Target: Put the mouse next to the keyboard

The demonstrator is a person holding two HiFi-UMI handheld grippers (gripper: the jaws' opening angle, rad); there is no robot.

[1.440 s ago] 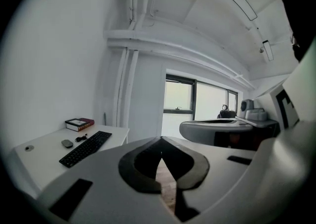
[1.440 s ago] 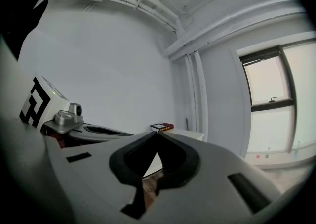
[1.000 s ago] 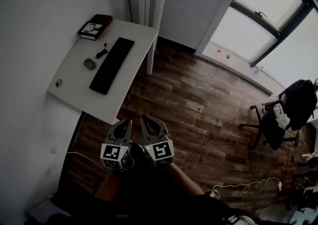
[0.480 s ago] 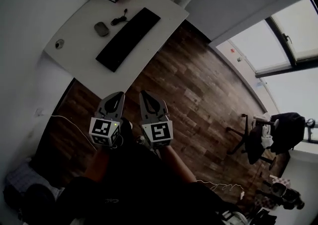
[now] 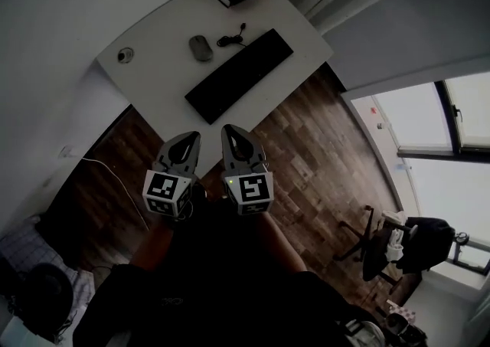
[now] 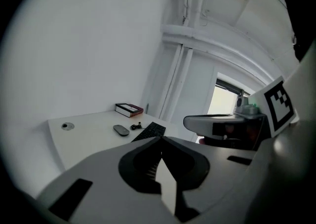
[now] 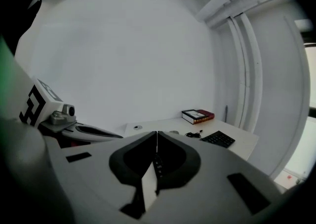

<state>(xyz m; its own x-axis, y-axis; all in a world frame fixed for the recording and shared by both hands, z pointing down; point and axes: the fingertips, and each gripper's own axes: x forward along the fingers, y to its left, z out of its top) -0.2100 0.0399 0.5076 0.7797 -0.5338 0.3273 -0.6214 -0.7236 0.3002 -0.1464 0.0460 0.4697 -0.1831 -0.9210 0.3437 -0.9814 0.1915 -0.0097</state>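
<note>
Both the left gripper and the right gripper hang with jaws closed and empty, well short of the counter. The mouse lies beyond the keyboard, near it. Reaching across could knock the keyboard, and the low mouse could slip. The head view shows their gap; the right gripper view nearly hides the mouse.

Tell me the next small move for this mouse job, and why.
Probably carry the left claw forward toward the mouse, opening it on the way. Both it and the right claw are shut, empty and short of the desk; the mouse lies apart from the keyboard.
</note>
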